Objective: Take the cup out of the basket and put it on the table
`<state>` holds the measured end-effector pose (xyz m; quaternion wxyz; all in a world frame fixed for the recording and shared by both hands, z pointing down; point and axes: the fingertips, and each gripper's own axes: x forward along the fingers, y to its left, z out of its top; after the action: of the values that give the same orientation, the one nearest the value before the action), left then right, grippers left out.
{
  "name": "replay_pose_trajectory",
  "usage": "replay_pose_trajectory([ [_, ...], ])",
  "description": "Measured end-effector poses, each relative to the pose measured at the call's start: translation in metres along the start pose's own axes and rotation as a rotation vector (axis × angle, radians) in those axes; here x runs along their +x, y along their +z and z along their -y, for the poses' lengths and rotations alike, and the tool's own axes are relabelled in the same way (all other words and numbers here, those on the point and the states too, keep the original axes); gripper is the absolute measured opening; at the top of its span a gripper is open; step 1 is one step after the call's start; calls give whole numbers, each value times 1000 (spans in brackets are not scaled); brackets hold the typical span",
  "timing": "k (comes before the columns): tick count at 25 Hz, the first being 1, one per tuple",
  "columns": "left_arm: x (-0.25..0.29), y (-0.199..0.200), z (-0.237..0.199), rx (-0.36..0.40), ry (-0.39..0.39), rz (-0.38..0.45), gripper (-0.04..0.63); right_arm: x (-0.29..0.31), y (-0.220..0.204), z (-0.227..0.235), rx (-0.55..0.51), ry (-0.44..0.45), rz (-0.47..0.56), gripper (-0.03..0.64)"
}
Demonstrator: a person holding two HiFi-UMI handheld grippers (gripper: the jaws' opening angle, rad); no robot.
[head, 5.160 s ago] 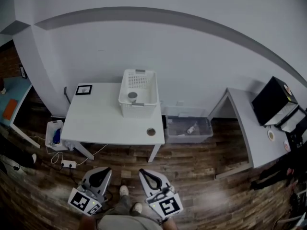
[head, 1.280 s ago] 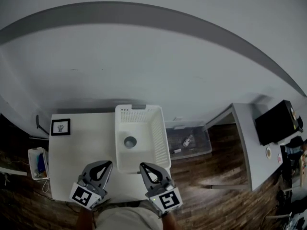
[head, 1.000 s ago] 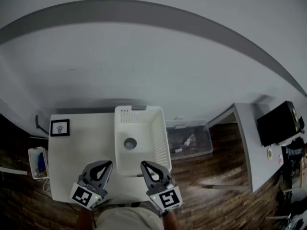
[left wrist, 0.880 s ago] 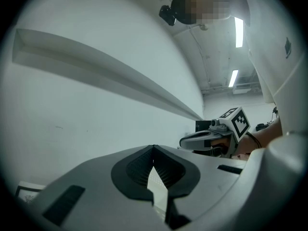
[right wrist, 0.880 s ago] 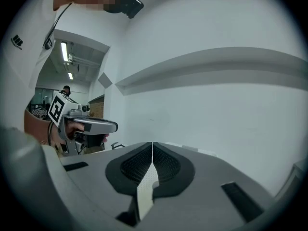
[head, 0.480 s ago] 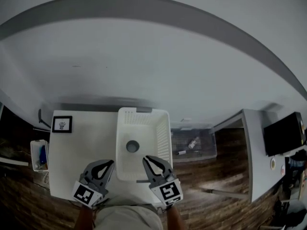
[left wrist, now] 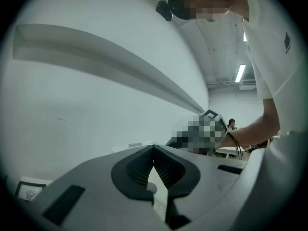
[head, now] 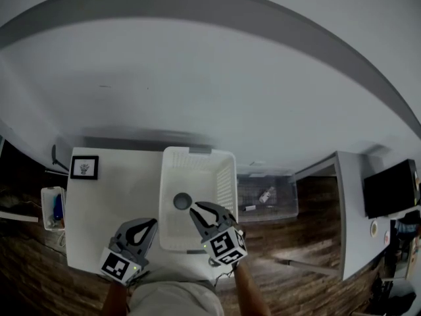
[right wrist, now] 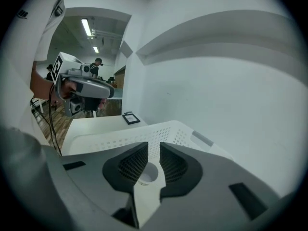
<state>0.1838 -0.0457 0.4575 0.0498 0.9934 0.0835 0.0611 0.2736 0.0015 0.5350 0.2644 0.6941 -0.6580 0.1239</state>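
The white surface (head: 105,203) carries a perforated white basket (head: 197,160) at its right end. The cup (head: 182,201) stands upright on the basket floor, near the middle, so the task's lift is not yet made.

The right gripper (head: 195,209) hangs over the basket's near rim and tilts down toward the cup. Its jaws have just been opening, are parted only a little and hold nothing. The left gripper (head: 152,222), jaws clenched together and empty, sits over the surface just outside the basket's near left corner.

Risks, as I judge them:
1. Jaws this narrow could strike the cup's rim and tip it.
2. The light basket, with nothing bracing it, could slide or lift.
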Motion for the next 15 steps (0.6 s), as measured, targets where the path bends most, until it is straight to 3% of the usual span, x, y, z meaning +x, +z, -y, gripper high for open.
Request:
replay_pose_trajectory([
  [15, 4, -10, -15, -8, 15, -28, 0, 79, -61, -15, -287, 276, -304, 270],
])
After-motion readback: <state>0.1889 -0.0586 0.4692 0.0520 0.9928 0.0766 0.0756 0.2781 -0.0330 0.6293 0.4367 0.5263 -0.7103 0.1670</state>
